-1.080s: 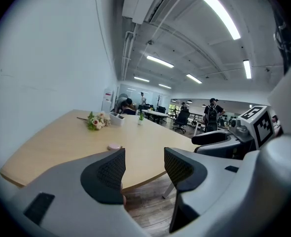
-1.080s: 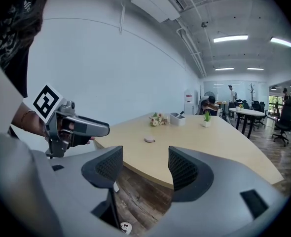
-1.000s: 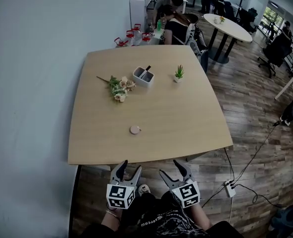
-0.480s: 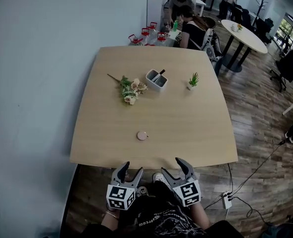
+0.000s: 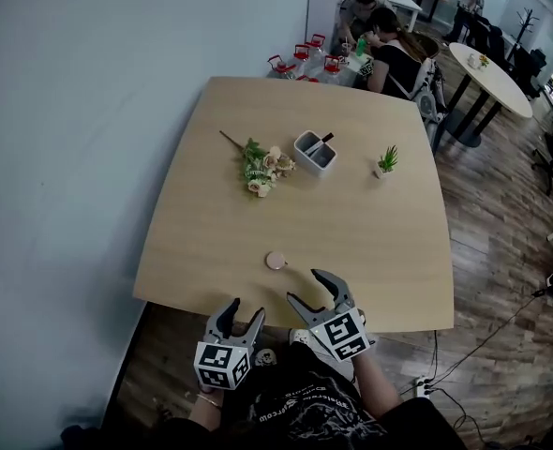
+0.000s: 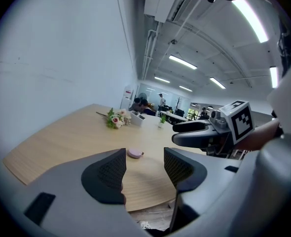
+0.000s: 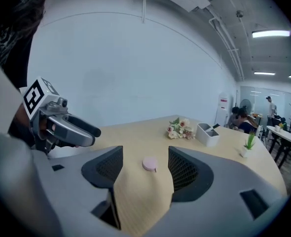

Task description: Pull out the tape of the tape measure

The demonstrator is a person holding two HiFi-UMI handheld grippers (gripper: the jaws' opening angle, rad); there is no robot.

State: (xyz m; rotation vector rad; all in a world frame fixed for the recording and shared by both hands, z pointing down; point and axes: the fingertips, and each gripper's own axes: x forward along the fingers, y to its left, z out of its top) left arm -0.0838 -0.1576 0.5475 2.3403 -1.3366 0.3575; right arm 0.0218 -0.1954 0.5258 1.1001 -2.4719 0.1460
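A small round pink tape measure (image 5: 276,261) lies flat near the front edge of the wooden table (image 5: 211,242), with no tape drawn out. My right gripper (image 5: 306,286) is open just over the table's front edge, a short way short of the tape measure (image 7: 149,164), which shows between its jaws. My left gripper (image 5: 246,311) is open and empty, below and in front of the table edge. In the left gripper view the tape measure (image 6: 134,153) lies ahead between the jaws, and the right gripper (image 6: 177,133) hovers to its right.
A bunch of artificial flowers (image 5: 262,167), a white pen holder (image 5: 314,151) and a small potted plant (image 5: 385,163) sit further back on the table. A white wall runs along the left. People sit behind the table, and a round table (image 5: 487,78) stands at the far right.
My right gripper has moved forward over the table's front edge toward the tape measure. The left gripper stays low near the edge. The head view has shifted so the table sits further right.
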